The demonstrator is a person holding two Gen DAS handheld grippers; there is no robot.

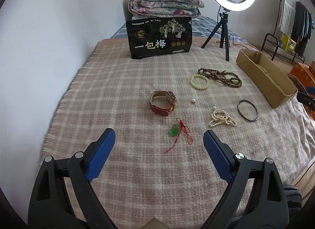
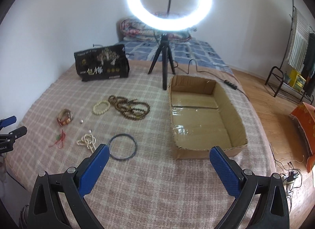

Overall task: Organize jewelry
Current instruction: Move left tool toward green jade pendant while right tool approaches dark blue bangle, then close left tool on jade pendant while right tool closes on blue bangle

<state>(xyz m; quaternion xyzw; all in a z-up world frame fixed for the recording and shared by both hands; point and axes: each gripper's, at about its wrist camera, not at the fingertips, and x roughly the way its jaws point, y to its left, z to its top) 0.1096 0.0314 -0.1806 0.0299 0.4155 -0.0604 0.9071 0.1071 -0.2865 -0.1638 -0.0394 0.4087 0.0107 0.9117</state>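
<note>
Jewelry lies spread on a plaid blanket. A red-strap watch (image 1: 162, 102), a green pendant on red cord (image 1: 177, 132), a loose pearl (image 1: 193, 101), a pearl necklace (image 1: 221, 118), a dark bangle (image 1: 247, 109), a cream bead bracelet (image 1: 199, 81) and a brown bead necklace (image 1: 224, 77) are there. My left gripper (image 1: 159, 136) is open, just short of the pendant. An open cardboard box (image 2: 204, 114) holds nothing. My right gripper (image 2: 159, 153) is open and empty, the bangle (image 2: 122, 146) beside its left finger.
A ring light on a tripod (image 2: 167, 32) stands behind the box, its cable trailing right. A black snack bag (image 1: 159, 37) stands at the back. A folded quilt (image 1: 165, 2) lies beyond. A clothes rack (image 2: 295, 52) and an orange bag (image 2: 305, 126) are on the floor to the right.
</note>
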